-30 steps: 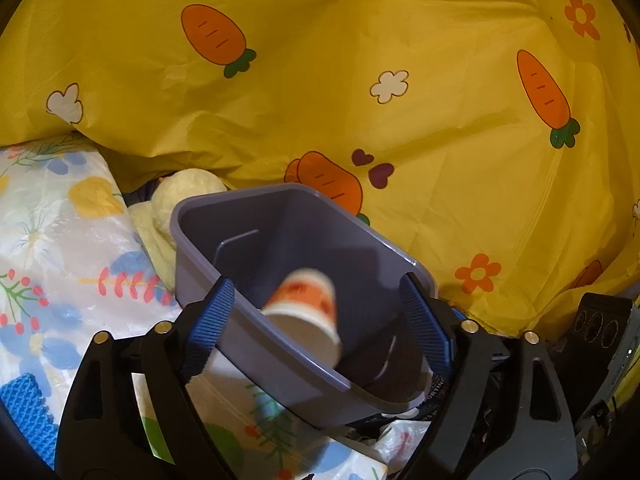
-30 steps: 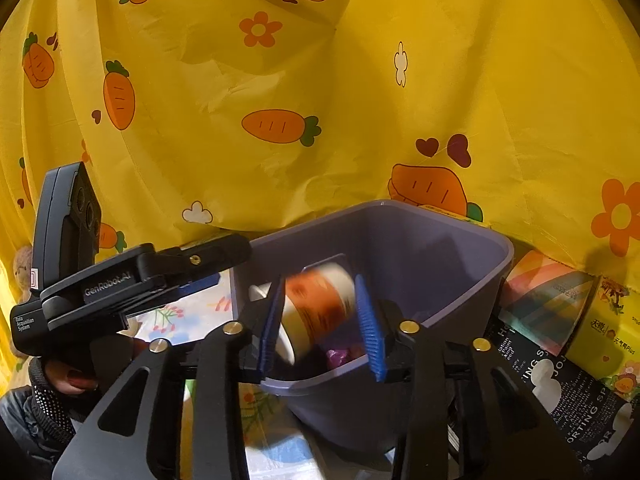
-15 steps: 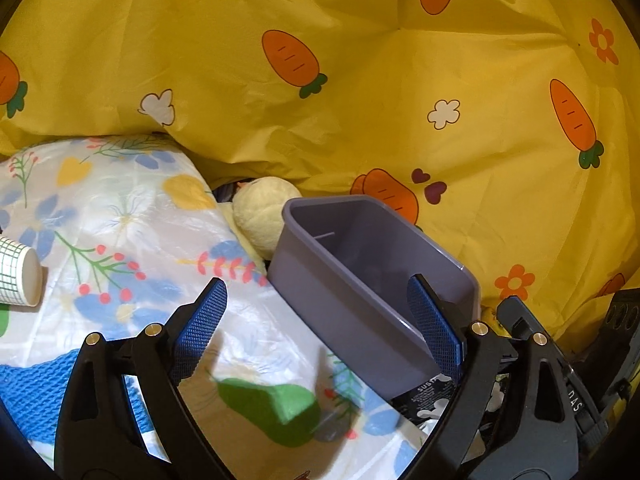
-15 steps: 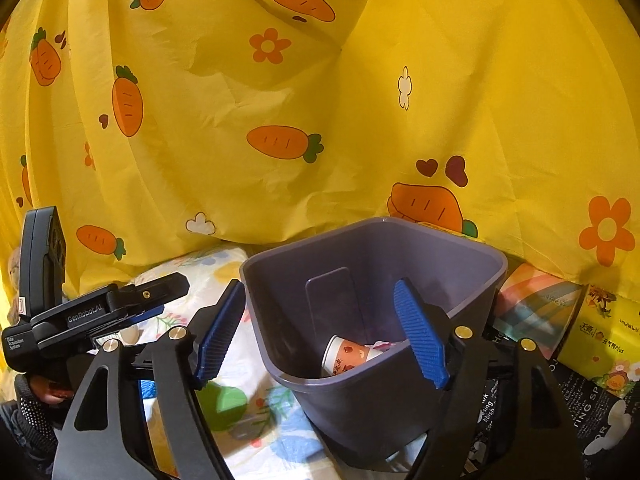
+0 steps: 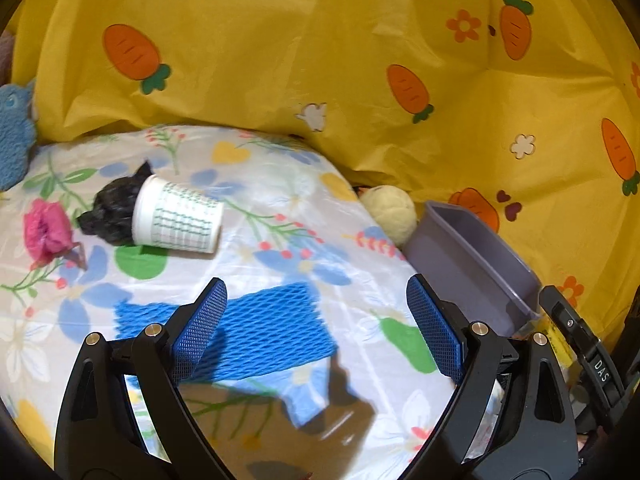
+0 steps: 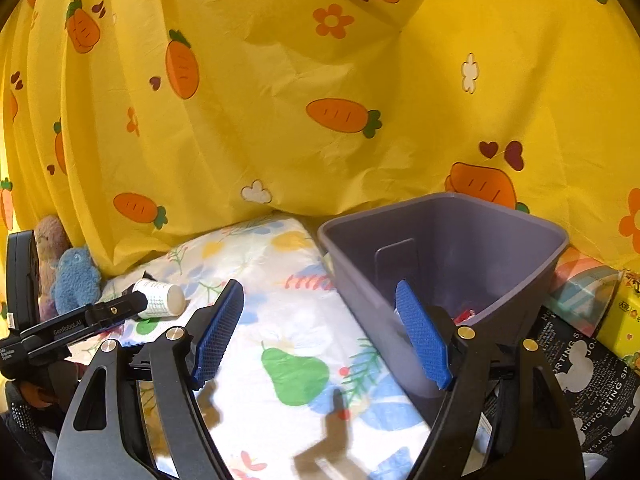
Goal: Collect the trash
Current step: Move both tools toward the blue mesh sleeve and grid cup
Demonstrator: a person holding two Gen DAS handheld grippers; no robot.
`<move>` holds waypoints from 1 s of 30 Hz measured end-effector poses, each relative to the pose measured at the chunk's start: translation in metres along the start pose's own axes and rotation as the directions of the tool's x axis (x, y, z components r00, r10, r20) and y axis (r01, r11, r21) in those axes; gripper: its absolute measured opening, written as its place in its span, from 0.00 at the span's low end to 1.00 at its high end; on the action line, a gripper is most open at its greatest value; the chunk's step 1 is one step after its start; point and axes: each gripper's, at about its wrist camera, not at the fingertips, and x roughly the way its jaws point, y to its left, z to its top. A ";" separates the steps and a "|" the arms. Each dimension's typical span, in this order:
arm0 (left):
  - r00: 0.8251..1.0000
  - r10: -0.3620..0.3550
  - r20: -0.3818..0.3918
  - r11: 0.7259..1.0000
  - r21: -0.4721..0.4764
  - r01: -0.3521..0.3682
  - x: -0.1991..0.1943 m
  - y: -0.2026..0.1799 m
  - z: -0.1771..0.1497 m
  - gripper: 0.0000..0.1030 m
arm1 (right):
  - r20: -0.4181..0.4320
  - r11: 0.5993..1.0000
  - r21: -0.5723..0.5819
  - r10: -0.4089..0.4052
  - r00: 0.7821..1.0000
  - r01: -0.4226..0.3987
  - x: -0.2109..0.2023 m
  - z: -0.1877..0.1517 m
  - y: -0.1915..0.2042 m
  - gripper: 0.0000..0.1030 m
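A white paper cup with a green pattern lies on its side on the floral cloth. A black crumpled scrap touches it, and a pink crumpled scrap lies further left. A blue foam net lies flat just in front of my left gripper, which is open and empty. The purple bin stands at the right. My right gripper is open and empty, with its right finger over the bin's near rim. A bit of orange print shows low inside the bin. The cup also shows far left.
A yellow carrot-print sheet hangs behind everything. A cream ball sits beside the bin, and a blue plush toy sits at the far left. Printed boxes and bags lie to the right of the bin.
My right gripper opened and the orange-print cup dropped into the bin. My left gripper swung left from the bin toward the white cup and the scraps.
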 end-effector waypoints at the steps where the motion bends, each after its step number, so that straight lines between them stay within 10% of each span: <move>1: 0.999 0.033 0.006 0.999 -0.008 -0.033 -0.004 0.009 -0.002 0.87 | -0.019 1.000 -0.012 0.012 1.000 -0.013 0.004 -0.004 0.008 0.74; 14: 0.960 0.273 0.063 0.955 -0.139 -0.263 -0.054 0.114 -0.024 0.87 | -0.262 0.970 -0.144 0.152 0.953 -0.195 0.059 -0.045 0.114 0.74; 30: 0.983 0.128 -0.134 0.979 -0.144 -0.147 0.006 0.107 -0.035 0.81 | -0.252 0.978 -0.133 0.121 0.960 -0.159 0.067 -0.043 0.116 0.74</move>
